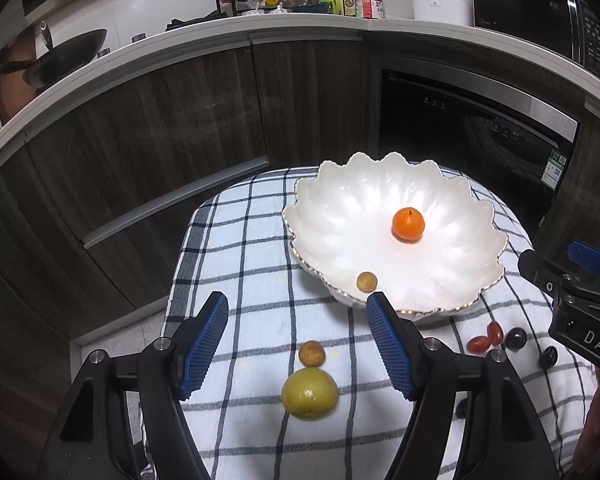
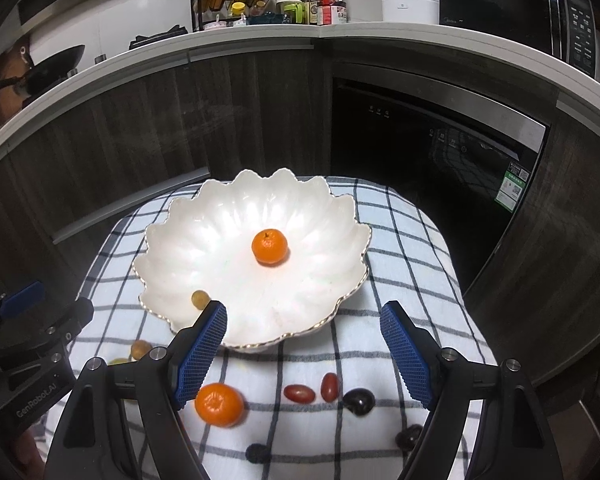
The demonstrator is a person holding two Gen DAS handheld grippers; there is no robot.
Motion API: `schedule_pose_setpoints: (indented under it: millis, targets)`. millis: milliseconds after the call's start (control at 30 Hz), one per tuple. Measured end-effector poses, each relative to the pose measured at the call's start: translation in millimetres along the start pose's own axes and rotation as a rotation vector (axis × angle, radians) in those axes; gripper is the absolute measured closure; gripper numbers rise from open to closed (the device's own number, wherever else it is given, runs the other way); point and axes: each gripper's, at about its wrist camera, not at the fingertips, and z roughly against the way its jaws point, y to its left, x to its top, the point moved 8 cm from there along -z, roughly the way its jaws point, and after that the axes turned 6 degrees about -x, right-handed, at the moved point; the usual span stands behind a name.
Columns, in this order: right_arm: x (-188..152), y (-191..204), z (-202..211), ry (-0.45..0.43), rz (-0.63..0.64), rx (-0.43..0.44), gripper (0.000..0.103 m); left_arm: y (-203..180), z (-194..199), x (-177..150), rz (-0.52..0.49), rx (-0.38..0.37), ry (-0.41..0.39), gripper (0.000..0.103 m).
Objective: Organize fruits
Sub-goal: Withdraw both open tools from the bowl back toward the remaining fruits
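While both claws hang parted and empty over the checked blue-and-white cloth [image 1: 259,280] on the bench, most of the loose fruit lies below them, not yet gathered.

Left claw [image 1: 297,340]: its blue ribbed pads stand well apart, grasping nothing. Between them and just below sits a small rough brown fruit [image 1: 312,353], touching a larger round yellow-green fruit [image 1: 310,392] nearer the camera. The green one looks firm, smooth and fairly heavy for its kind; it would best be taken across its widest middle. The brown one looks light and thin-shelled, so a gentle squeeze seems wise.

Ahead of the claw, to the right, stands a white scalloped ceramic bowl with a gilt rim [image 1: 440,196]. It likely chips if knocked. Inside lie a small orange mandarin [image 1: 408,224] and a small tan fruit [image 1: 367,281] by the near rim.

Right claw [image 2: 304,354]: also released, touching nothing. Below its left pad lies a second orange mandarin [image 2: 219,404], soft-skinned and easy to bruise. Between the pads lie two small red oval fruits [image 2: 314,390], smooth and probably slippery, and right of them a dark round fruit [image 2: 358,401]. Two more dark fruits sit nearer the camera.
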Motion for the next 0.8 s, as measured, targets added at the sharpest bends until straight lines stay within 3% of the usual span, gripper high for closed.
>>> schedule_pose_setpoints:
  millis: [800]
  targets:
    - [-51.2, 22.9, 3.1, 0.007, 0.051, 0.010, 0.023, 2.1, -0.6, -53.4, -0.013, -0.021, -0.012, 0.032]
